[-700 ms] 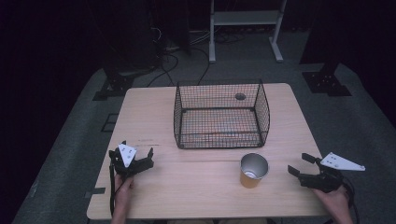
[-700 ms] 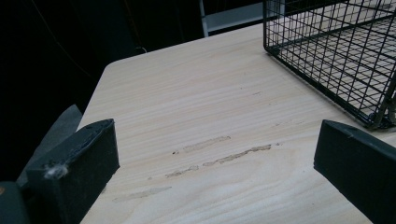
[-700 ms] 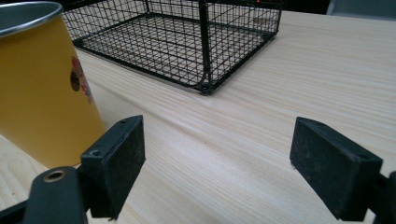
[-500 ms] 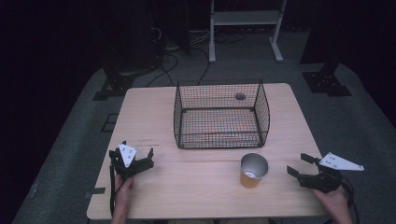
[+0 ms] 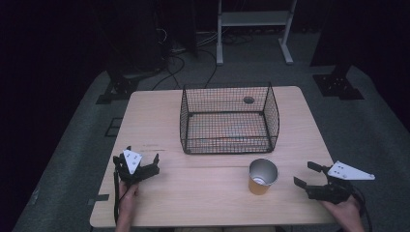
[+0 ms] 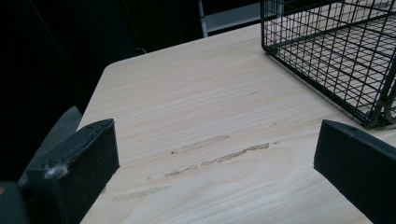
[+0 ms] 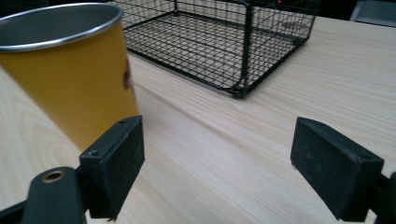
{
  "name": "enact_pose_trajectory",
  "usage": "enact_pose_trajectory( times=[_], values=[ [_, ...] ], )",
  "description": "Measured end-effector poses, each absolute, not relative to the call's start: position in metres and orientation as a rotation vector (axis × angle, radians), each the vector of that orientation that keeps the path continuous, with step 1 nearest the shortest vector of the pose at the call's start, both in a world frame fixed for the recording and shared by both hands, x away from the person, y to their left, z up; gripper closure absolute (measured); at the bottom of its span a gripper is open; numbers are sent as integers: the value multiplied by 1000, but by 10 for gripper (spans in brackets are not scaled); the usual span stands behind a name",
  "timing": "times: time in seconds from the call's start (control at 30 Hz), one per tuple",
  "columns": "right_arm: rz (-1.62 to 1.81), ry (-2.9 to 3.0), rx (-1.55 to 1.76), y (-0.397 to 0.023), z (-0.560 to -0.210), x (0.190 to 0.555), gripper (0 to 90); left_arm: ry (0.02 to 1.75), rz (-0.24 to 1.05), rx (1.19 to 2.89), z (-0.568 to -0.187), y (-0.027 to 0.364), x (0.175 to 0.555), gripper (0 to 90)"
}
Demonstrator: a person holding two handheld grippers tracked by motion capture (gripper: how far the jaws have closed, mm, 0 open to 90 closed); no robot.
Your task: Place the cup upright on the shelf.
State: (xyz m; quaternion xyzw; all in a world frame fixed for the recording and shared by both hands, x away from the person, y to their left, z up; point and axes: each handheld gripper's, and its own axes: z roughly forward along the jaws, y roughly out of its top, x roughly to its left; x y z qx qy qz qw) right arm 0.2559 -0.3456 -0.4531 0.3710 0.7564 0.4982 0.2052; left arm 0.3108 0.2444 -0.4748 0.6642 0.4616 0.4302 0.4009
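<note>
At the wooden table (image 5: 203, 203), we find the work at its opening stage. The yellow cup (image 5: 263, 177) with the metal rim stands upright just in front of the wire basket (image 5: 226, 145), toward its right corner, and apart from it. Nothing lies in the basket as far as we can see, and no tool has hold of the cup, so we judge that grasping, lifting and placing it are all left to do.

The right gripper (image 5: 304, 174) rests to the right of the cup, farther from the basket than the cup is. It points toward the cup with its jaws spread wide and only bare tabletop between them. In the right gripper view the cup (image 7: 70, 70) stands just beyond the left-hand jaw, not between the two.

The left gripper (image 5: 137, 158) sits in front of the basket's left corner, well apart from the cup. Its jaws are likewise spread and hold nothing, above a few pale scuffs (image 6: 219, 149) in the wood.

We can read no brand, label or writing anywhere. A small dark mark (image 7: 127, 77) on the cup's side is too blurred to make out.
</note>
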Motion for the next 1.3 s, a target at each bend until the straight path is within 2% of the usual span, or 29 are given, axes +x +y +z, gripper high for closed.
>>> enact_pose_trajectory(
  times=[0.77, 1.3],
  values=[
    [1418, 2236, 895, -312, -447, 238, 140, 1165, 1096, 1681, -475, 243, 310, 0],
    [1430, 2313, 810, -281, -447, 240, 114, 1166, 1096, 1681, -475, 243, 310, 0]
  ],
)
